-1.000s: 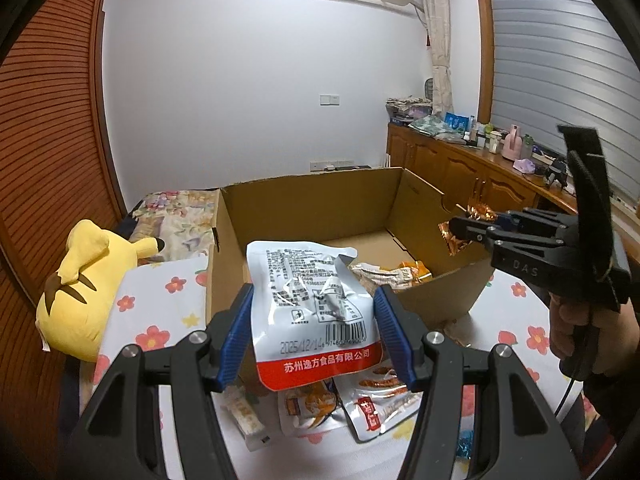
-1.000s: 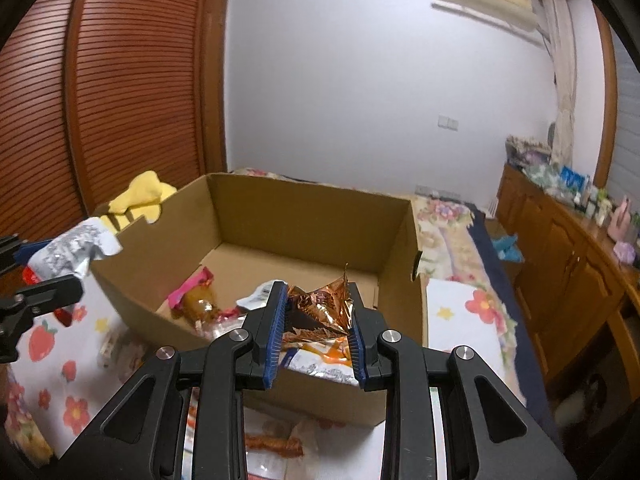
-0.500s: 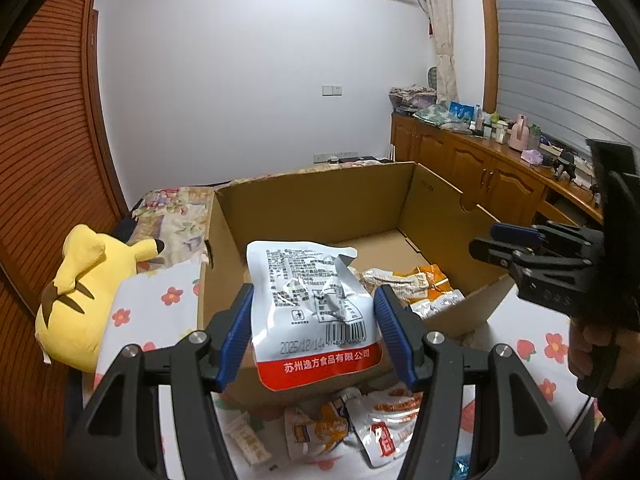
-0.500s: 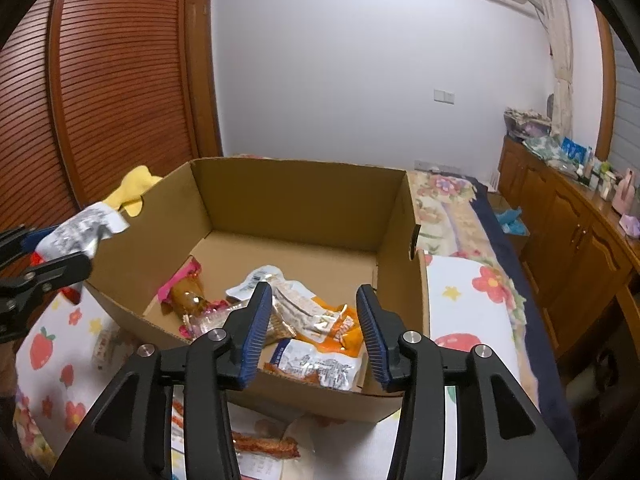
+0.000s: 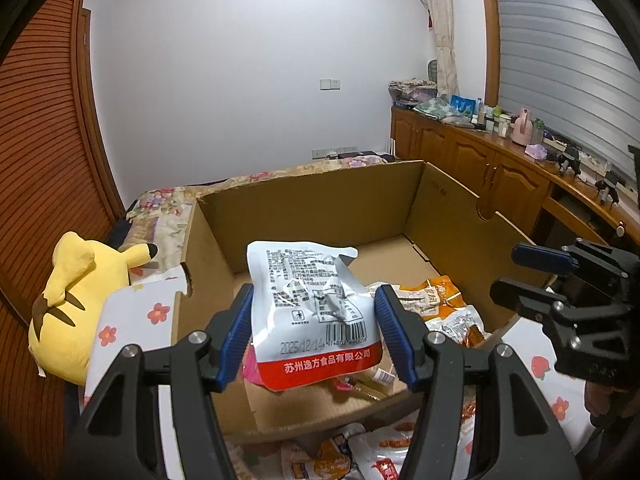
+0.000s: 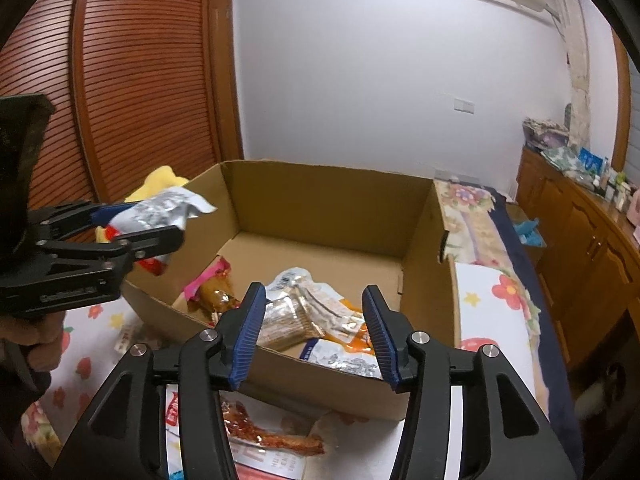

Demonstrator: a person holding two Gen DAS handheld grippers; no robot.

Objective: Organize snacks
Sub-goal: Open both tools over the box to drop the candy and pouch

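Right hand-held gripper (image 6: 314, 334) dropped its foil snack into the cardboard box (image 6: 320, 196); jaws opening, empty. Left hand-held gripper (image 5: 314, 334), now over the box, clamps the silver pouch (image 5: 310, 312).

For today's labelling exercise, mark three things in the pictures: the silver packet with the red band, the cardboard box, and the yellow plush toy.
silver packet with the red band (image 5: 310, 304): left wrist view, on its printed back panel.
cardboard box (image 6: 320, 204): right wrist view, on the inner far wall.
yellow plush toy (image 5: 68, 300): left wrist view, on its back.
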